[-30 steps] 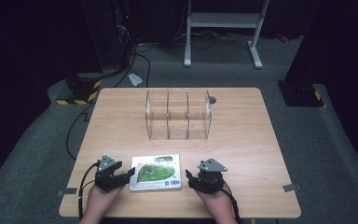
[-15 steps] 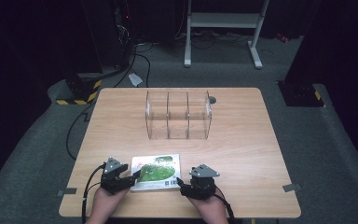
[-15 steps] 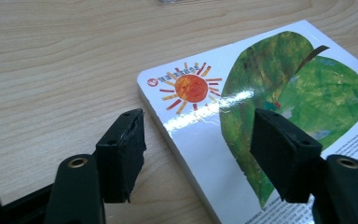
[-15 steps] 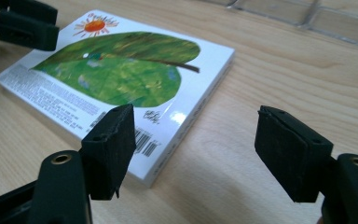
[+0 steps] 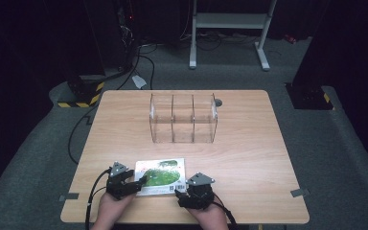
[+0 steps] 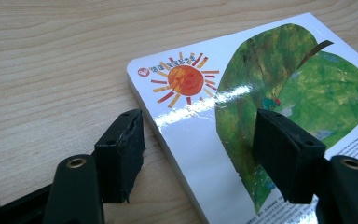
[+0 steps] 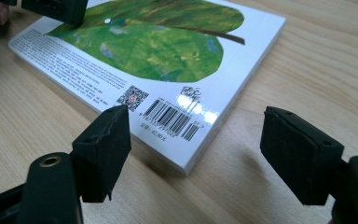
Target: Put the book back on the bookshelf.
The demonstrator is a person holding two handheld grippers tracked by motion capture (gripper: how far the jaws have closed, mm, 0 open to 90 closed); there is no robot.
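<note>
A glossy white book (image 5: 160,176) with a green leaf and an orange sun on its cover lies flat near the table's front edge. My left gripper (image 5: 141,183) is at its left side, open. In the left gripper view, one jaw of the left gripper (image 6: 200,140) hangs over the book (image 6: 261,84) and the other over bare wood; they have just widened a little. My right gripper (image 5: 182,191) is at the near right corner. In the right gripper view, the right gripper (image 7: 200,140) straddles the barcode corner of the book (image 7: 168,46) without touching, its jaws having just been opening.
A clear three-compartment organizer (image 5: 183,119) stands at the middle back of the wooden table (image 5: 249,158), with a small dark disc (image 5: 219,102) behind its right end. The table's front edge is close under both hands. Cables and a metal stand lie on the floor beyond.
My right gripper has moved left and nearer the front edge, up to the book's corner, and its jaws stand wider. The left gripper has hardly shifted.
</note>
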